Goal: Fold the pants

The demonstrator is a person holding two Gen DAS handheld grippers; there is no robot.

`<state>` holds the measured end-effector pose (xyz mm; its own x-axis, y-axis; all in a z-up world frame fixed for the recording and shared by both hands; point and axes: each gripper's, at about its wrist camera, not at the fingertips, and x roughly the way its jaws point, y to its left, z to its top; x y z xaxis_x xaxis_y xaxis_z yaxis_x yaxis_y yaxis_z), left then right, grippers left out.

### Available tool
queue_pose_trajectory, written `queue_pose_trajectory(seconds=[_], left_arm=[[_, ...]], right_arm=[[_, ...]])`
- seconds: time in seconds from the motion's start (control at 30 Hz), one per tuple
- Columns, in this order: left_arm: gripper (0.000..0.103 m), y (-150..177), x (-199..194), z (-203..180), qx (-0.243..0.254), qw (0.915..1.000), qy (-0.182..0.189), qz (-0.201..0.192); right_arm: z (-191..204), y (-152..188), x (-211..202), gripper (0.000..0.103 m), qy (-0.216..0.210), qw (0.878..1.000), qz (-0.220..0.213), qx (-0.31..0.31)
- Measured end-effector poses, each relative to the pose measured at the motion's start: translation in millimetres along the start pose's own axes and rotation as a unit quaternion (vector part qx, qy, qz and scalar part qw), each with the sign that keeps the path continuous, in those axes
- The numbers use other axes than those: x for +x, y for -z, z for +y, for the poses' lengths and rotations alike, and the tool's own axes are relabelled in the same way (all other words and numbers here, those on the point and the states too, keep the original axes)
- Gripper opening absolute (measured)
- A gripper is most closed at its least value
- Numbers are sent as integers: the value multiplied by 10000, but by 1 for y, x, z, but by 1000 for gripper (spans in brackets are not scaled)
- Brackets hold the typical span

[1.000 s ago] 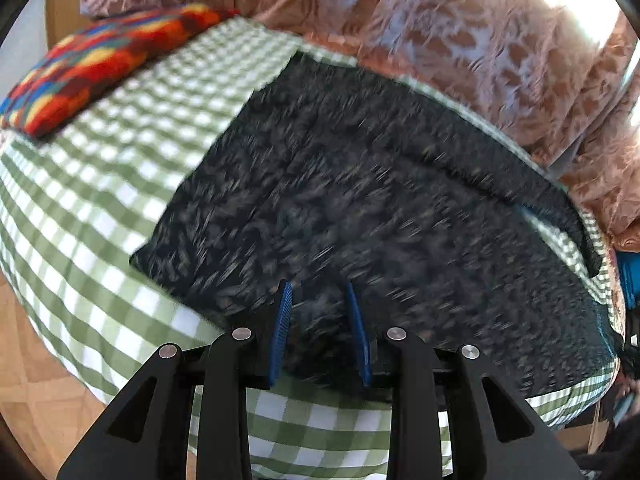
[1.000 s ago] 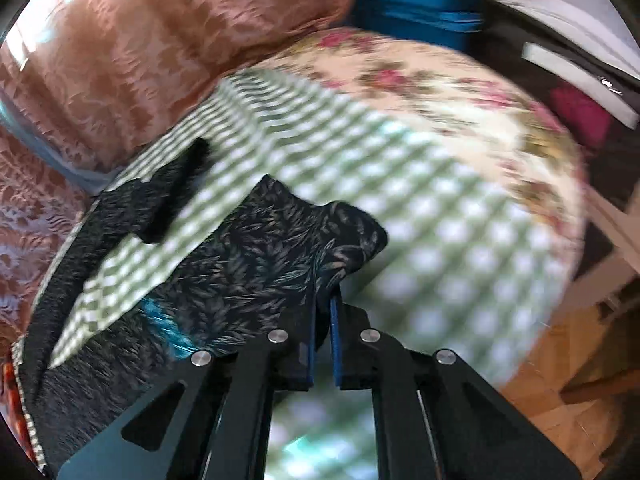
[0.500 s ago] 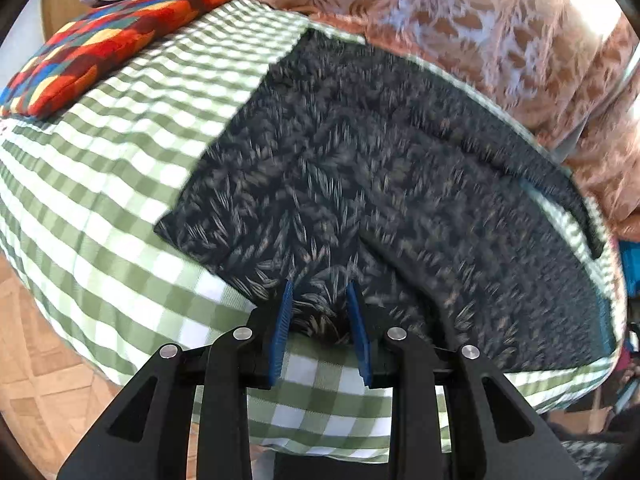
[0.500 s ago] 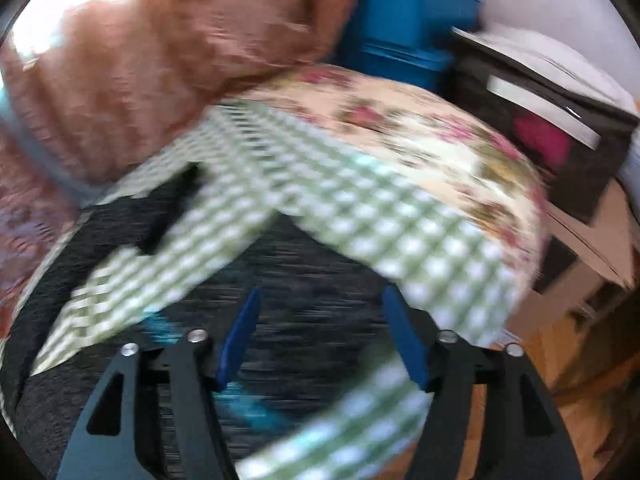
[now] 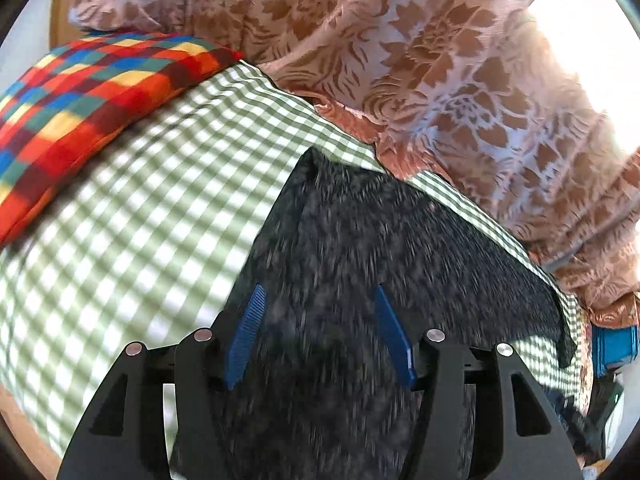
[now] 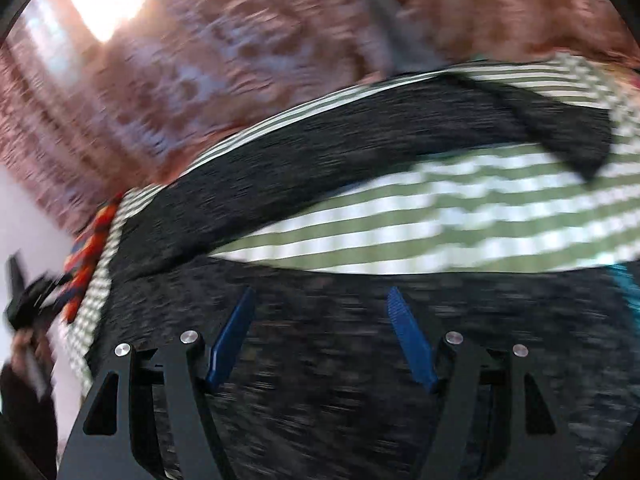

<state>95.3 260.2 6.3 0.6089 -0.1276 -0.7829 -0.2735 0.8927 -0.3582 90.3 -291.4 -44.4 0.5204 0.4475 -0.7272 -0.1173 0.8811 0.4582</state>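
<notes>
Lying on the checked bedspread (image 5: 132, 208), dark pants (image 5: 360, 240) sit under 2 spread grippers, left (image 5: 320, 336) just opened wider, right (image 6: 320, 336) (both empty).

pants (image 5: 360, 240) spread flat on the bed (image 5: 140, 208), pillow (image 5: 80, 92) off to their left, curtain (image 5: 400, 60) hanging right behind it all — both views agree

Bed by a sunlit curtained window

Beyond the jaws, a green-checked bedspread (image 5: 160, 208) meets a rust floral curtain (image 5: 440, 80); a multicoloured checked pillow (image 5: 80, 100) lies far left, daylight glaring upper right.
</notes>
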Motion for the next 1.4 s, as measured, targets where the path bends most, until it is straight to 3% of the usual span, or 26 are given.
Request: queue_pose_trajectory(seconds=[0.13,0.27,0.4,0.5,0.6,0.63,0.67,0.73,0.87,0.97,1.03,1.07,1.2,1.4], left_arm=[[58,-42,46,10,-120,9997,-82,221],[77,-73,86,6,-80,9990,-264,364],[77,-96,120,3,22,9978,-480,464],[77,-106,147,4,136,9954,-575,751],[57,-107,162,5,236,9938,-713,821],[42,-107,164,4,307,9939,-654,827],[25,-106,162,0,437,9945,-560,768],[12,-101,148,-13,782,9942,-567,465],[10,-85,100,-34,1219,9921,-230,-168],[10,-61,52,-50,1728,9828,49,-648],[10,-41,18,-55,1902,9769,477,-854],[6,-31,5,-56,1951,9743,656,-913],[6,16,-35,-54,2112,9652,1227,-939],[5,65,-59,-41,2089,9618,1573,-807]], right_arm=[[13,5,20,69,-268,9992,252,-174],[3,8,39,70,-396,9983,439,-18],[1,8,45,74,-511,9976,459,60],[4,10,46,79,-501,9978,436,-10],[7,11,47,81,-437,9982,393,-124],[7,12,48,81,-417,9983,385,-144],[8,12,48,82,-405,9983,385,-157],[8,12,48,82,-384,9983,399,-165],[8,9,46,81,-353,9982,453,-147],[9,4,41,80,-374,9981,488,-105],[10,-2,36,80,-397,9982,436,-113],[10,-6,34,80,-431,9982,396,-114],[14,-31,32,74,-765,9965,342,85],[24,-83,58,60,-1416,9863,462,708]])
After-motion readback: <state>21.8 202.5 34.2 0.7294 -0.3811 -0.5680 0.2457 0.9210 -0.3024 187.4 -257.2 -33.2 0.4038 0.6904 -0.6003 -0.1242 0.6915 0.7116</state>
